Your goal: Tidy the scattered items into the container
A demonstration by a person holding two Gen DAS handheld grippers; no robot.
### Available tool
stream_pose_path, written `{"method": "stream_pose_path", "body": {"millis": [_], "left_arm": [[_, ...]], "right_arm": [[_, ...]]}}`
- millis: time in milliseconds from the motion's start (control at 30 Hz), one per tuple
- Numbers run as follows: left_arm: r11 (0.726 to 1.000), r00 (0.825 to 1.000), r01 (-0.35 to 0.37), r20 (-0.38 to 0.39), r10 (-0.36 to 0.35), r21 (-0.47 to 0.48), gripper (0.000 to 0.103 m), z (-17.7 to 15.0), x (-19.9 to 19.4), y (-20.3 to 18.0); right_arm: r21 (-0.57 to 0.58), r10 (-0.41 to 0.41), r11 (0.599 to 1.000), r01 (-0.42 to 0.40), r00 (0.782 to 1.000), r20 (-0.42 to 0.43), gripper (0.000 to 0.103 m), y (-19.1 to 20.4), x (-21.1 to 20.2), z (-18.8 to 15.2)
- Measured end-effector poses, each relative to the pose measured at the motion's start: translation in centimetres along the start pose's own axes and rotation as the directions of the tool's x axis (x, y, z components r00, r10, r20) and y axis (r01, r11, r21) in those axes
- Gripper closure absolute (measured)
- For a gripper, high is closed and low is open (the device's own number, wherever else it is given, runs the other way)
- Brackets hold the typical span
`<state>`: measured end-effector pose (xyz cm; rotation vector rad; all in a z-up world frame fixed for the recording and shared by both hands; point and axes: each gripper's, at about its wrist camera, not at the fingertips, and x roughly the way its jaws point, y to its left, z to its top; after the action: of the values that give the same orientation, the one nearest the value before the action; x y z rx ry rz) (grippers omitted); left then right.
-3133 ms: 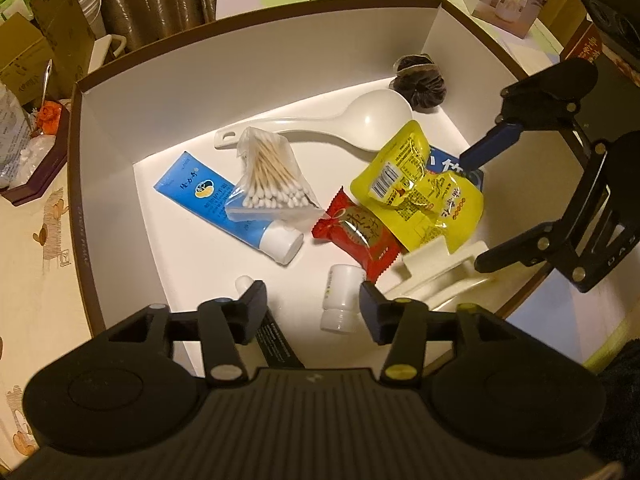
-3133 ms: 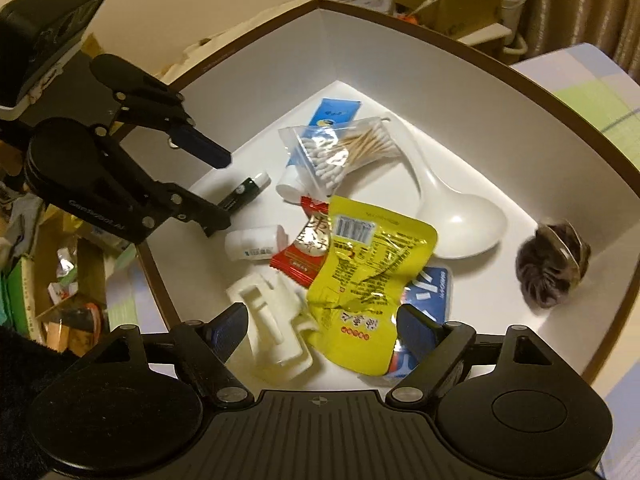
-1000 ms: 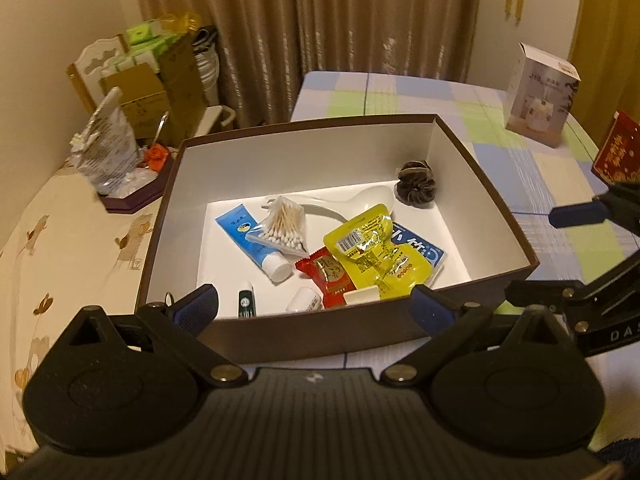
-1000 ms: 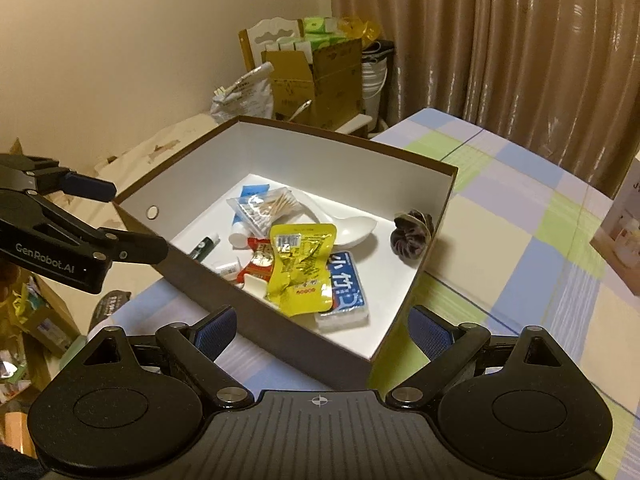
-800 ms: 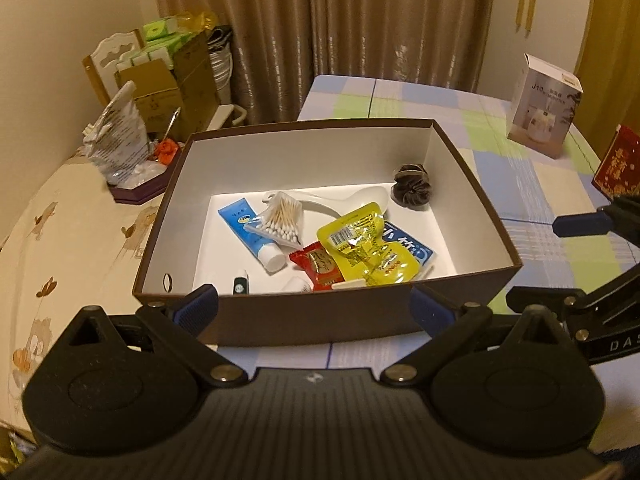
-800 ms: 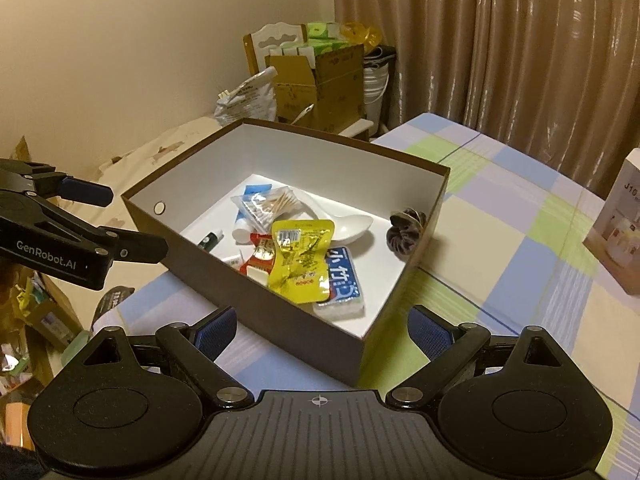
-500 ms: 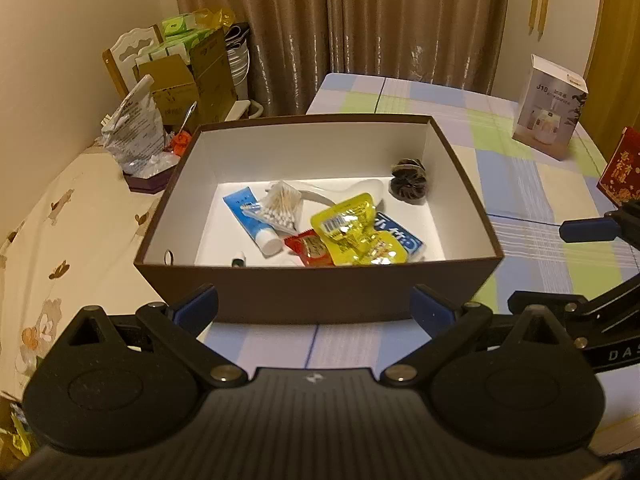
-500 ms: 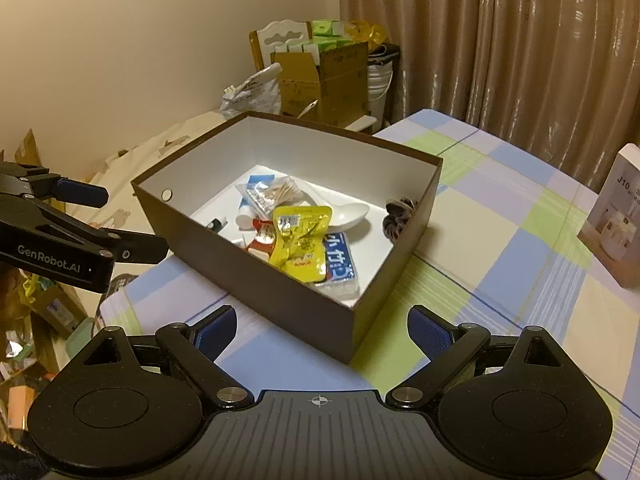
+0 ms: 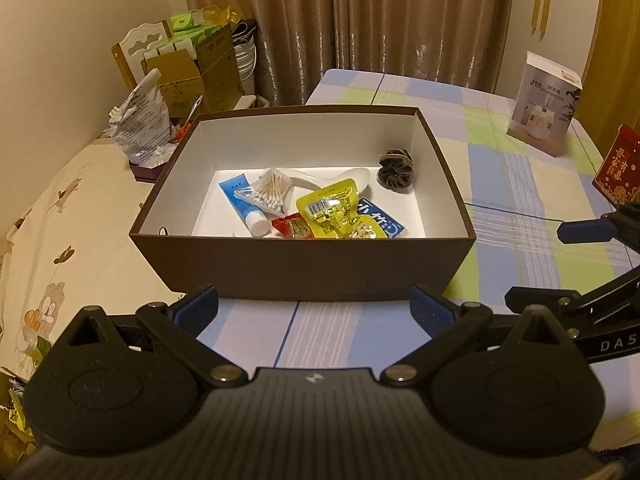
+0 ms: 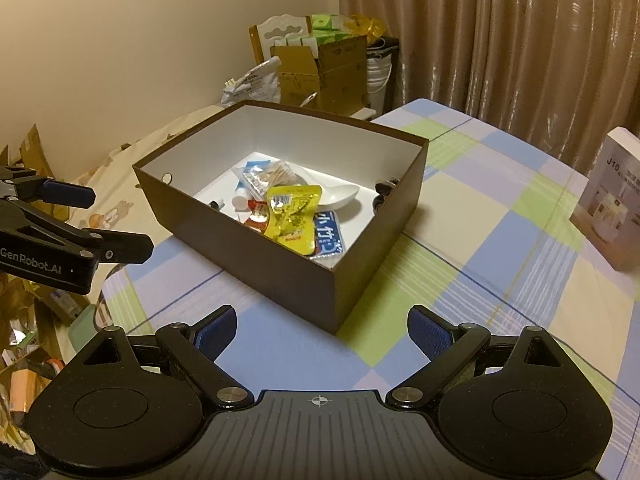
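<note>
Short of the box, your left claw point(image 9: 315, 307) is spread wide, holding and touching nothing; your right claw point(image 10: 321, 330) is spread just as wide and empty. Ahead on the checked bench point(image 9: 516, 184) stands the brown box point(image 9: 304, 264), with yellow packet point(image 9: 329, 209), cotton swabs point(image 9: 267, 196) and blue tube point(image 9: 243, 203) inside.

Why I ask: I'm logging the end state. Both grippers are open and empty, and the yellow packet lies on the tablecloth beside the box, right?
Not quite. The yellow packet lies inside the box, on top of the other items, as the left wrist view shows. The left gripper and right gripper are indeed open and empty.
</note>
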<state>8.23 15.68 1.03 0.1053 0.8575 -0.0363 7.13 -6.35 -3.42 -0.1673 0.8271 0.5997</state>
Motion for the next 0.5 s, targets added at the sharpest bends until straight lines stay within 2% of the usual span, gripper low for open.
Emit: {"method": "stream_pose_path", "body": {"millis": [500], "left_arm": [[1.000, 0.999, -0.011, -0.033, 0.010, -0.001, 0.002, -1.5, -0.1, -2.1]], "right_arm": [[0.000, -0.025, 1.000, 0.025, 0.999, -0.020, 0.006, -1.0, -0.6, -1.7]]}}
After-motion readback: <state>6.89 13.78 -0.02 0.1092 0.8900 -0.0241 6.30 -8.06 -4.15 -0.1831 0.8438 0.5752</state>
